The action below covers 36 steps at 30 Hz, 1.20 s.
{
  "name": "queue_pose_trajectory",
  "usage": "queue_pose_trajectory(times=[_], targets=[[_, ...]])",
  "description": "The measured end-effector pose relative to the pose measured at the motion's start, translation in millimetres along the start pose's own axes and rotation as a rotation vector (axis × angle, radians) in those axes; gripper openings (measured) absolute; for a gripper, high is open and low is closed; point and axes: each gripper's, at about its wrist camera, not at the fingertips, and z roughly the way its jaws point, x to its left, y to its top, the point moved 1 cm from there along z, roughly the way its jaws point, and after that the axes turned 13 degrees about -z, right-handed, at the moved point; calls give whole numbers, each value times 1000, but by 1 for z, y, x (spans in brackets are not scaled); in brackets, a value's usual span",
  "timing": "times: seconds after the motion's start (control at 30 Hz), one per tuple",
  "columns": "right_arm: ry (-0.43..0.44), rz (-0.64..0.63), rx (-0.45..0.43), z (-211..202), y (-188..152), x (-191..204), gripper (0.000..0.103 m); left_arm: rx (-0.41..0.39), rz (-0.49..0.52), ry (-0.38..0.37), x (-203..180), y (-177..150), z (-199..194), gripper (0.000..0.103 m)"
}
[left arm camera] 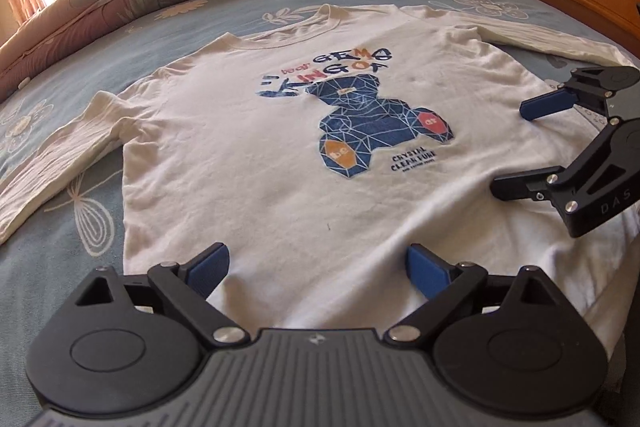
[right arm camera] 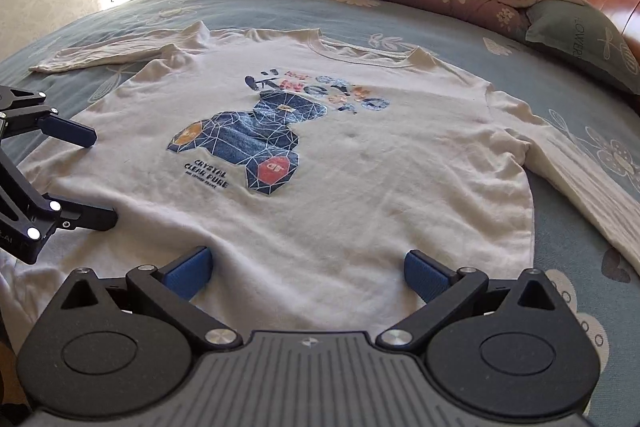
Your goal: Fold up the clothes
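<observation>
Cream long-sleeve T-shirt [left arm camera: 248, 155] lies flat, print up, on the blue floral bedsheet [left arm camera: 60, 267], both sleeves spread out. Your left gripper [left arm camera: 318, 273] and right gripper [right arm camera: 308, 273] sit over the hem, jaws wide, holding nothing. Fabric looks light, soft, limp — it'll sag and drag. Pinch a sleeve cuff or shoulder seam, not the middle — I'd guess edges fold cleaner.

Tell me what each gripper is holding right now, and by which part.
Nothing is held. The left gripper and right gripper both have their jaws wide open over the hem end of the white long-sleeved shirt, which lies flat on the bed.
</observation>
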Motion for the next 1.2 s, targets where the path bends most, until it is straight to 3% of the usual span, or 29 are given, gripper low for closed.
queue_pose_trajectory(times=[0.13,0.27,0.33,0.4,0.47,0.6,0.7,0.8,0.97,1.1,1.2], targets=[[-64,39,39,3,11,-11,103,-18,0,-11,3,12,-9,91],[69,46,6,-9,16,-11,103,-19,52,-116,-2,15,-17,93],[133,42,21,-3,18,-8,103,8,63,-113,-4,15,-5,93],[135,39,50,10,17,-5,103,32,65,-108,-5,15,7,93],[87,39,41,19,15,-7,103,33,-23,-84,5,22,19,99],[43,156,42,29,24,-32,103,31,-137,-44,18,40,26,94],[117,192,11,24,33,-43,103,24,-126,-184,21,52,17,95],[108,175,12,29,42,-47,103,23,-100,-217,16,59,22,95],[84,180,54,52,42,-55,103,25,-58,-196,8,59,52,95],[73,128,33,59,41,-58,103,13,-53,-158,11,72,69,97],[86,162,2,60,39,-65,103,28,-90,-108,16,90,80,97]])
